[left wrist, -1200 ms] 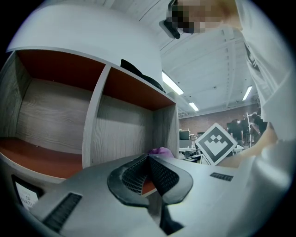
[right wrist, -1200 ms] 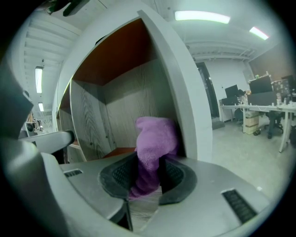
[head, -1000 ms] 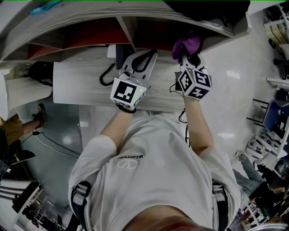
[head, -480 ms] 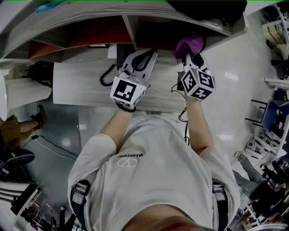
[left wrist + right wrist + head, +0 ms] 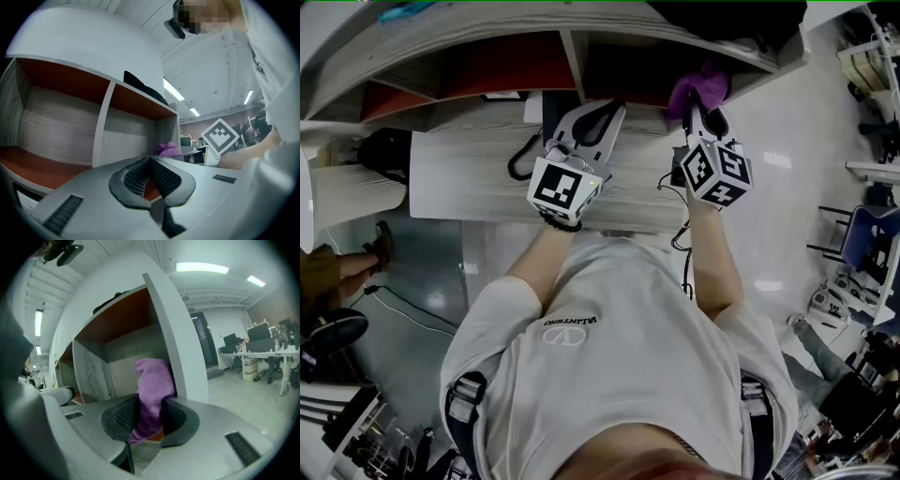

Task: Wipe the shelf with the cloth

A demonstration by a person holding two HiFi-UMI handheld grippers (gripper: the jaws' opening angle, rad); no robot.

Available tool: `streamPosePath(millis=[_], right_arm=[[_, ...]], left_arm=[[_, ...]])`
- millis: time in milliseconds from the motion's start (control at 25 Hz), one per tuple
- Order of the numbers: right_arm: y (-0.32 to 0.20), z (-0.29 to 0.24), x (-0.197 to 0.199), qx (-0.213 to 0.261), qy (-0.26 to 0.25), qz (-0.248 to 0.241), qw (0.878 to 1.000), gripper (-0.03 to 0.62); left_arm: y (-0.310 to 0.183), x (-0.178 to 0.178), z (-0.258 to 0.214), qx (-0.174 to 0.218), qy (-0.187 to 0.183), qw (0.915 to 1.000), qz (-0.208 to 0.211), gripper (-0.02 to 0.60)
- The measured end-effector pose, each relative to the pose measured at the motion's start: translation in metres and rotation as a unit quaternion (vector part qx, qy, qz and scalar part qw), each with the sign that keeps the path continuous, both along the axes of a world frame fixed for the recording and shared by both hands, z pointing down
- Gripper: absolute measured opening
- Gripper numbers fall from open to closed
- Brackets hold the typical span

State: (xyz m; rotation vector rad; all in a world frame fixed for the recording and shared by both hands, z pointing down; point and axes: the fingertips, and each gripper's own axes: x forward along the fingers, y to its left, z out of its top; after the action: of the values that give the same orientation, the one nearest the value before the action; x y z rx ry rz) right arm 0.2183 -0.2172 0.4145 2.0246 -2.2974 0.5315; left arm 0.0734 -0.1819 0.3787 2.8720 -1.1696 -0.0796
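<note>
Your right gripper (image 5: 150, 416) is clamped on the purple cloth (image 5: 152, 385), at the front of the shelf's (image 5: 478, 70) right compartment; your left gripper (image 5: 151, 177) has its 2 jaws together, empty, near the divider (image 5: 577, 66)

1. The right gripper (image 5: 701, 112) has slid to the right along the shelf's front edge, away from the divider (image 5: 579, 66) and towards the end wall on the far side of that compartment.
2. The purple cloth (image 5: 697, 89), pinched between its jaws, has travelled with it and now bunches farther right of the divider than a second ago.
3. The marker cube (image 5: 717, 173) behind those jaws has swung the same way, so the forearm leans further from the divider.
4. The gap between this gripper and the left gripper (image 5: 591, 122) has widened a little.
5. The divider also sits slightly further right in the head view, so part of the shift may be head movement.
</note>
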Motion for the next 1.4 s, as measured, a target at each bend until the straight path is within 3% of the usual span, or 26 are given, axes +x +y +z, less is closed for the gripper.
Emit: streamPosePath(millis=[840,1400], right_arm=[[0.007,-0.041,0.005,0.032,0.007,-0.002,0.999,0.103],[0.013,-0.076,0.009,0.058,0.008,-0.005,0.998,0.103]], left_arm=[[-0.003,0.025,-0.041,0.028,-0.012,0.9995,0.003,0.000],[0.003,0.036,-0.063,0.049,0.001,0.9988,0.011,0.000]])
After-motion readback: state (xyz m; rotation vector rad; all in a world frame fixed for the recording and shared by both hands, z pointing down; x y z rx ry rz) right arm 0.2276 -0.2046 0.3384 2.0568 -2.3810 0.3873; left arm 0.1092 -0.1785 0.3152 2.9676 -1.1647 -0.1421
